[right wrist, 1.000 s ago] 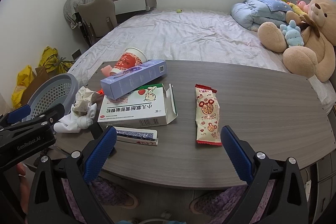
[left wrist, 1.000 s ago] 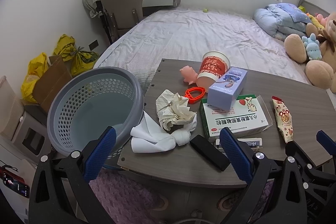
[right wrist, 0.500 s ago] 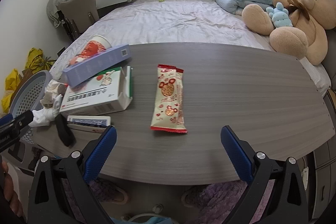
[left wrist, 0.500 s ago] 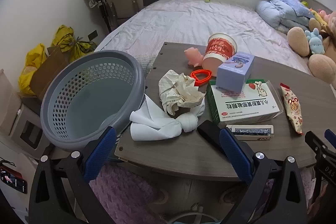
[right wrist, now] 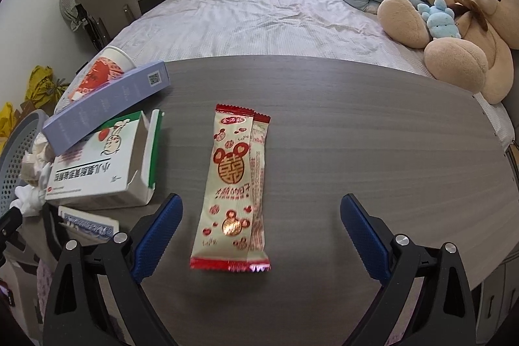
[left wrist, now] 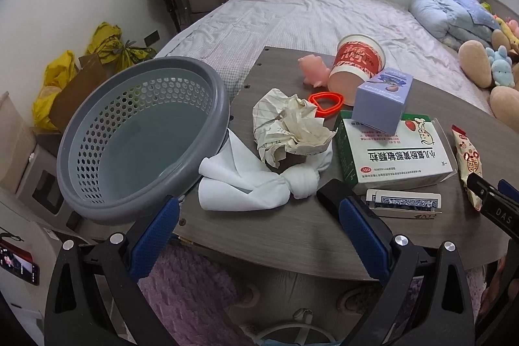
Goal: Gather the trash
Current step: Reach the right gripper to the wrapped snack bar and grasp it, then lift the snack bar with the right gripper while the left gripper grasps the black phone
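A grey perforated basket (left wrist: 97, 200) stands off the table's left end, holding nothing. On the table lie crumpled paper (left wrist: 288, 125), a knotted white cloth (left wrist: 253, 180), a red paper cup (left wrist: 356, 64) on its side, a lilac box (left wrist: 382, 99) on a white-green medicine box (left wrist: 395, 158), a card pack (left wrist: 405, 203) and a black bar (left wrist: 334, 193). My left gripper (left wrist: 256, 235) hangs open short of the cloth. My right gripper (right wrist: 259, 235) is open, its fingers either side of a cream-red snack wrapper (right wrist: 235, 187).
The grey wooden table (right wrist: 373, 135) butts against a bed (right wrist: 259, 21) with plush toys (right wrist: 454, 31) at right. A pink toy (left wrist: 311, 72) and an orange ring (left wrist: 326, 101) lie near the cup. Yellow bags (left wrist: 65, 77) and cardboard sit by the wall.
Both grippers have moved closer to the table. The left view now centres on the cloth and paper; the right gripper slid right and forward until the snack wrapper lies between its fingers.
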Tool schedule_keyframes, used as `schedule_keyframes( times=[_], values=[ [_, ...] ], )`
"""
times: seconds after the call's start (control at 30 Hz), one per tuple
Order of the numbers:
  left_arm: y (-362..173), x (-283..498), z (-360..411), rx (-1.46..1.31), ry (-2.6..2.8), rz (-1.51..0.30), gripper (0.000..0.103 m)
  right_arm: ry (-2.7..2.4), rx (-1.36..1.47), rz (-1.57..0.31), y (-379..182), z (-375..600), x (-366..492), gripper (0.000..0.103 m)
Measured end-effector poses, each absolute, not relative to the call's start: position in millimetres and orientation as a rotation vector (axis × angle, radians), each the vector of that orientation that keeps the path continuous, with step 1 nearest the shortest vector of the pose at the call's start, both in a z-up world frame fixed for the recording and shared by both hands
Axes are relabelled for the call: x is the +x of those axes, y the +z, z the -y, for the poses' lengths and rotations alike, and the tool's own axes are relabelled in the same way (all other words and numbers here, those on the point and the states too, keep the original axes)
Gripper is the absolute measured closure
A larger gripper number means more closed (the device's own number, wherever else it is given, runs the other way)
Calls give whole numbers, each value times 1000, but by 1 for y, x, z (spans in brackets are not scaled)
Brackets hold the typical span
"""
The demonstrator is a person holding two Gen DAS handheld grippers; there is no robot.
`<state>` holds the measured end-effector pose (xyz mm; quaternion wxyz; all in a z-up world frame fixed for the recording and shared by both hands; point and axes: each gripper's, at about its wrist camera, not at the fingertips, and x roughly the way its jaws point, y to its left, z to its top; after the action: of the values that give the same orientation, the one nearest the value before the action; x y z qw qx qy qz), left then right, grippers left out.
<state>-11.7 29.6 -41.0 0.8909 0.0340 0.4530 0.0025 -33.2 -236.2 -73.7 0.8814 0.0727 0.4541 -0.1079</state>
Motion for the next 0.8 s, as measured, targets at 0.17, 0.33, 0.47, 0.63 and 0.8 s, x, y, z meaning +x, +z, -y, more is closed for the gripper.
schedule_keyframes(
  times=[0.17, 0.33, 0.47, 0.63, 0.8],
  values=[
    [-43, -12, -31, 60, 21, -949, 6, -217, 126, -965, -81, 237, -20, 9],
    [-46, -15, -34, 43, 24, -967, 6, -218, 108, -988, -87, 237, -12, 27],
    [-49, -16, -33, 37, 18, -980, 6, -209, 112, -979, -87, 237, -12, 37],
    [-49, -18, -26, 45, -7, -985, 6, -192, 104, -967, -84, 234, -13, 64],
    [-54, -20, -14, 44, -32, -1005, 6, -173, 131, -946, -79, 237, -21, 67]
  ],
)
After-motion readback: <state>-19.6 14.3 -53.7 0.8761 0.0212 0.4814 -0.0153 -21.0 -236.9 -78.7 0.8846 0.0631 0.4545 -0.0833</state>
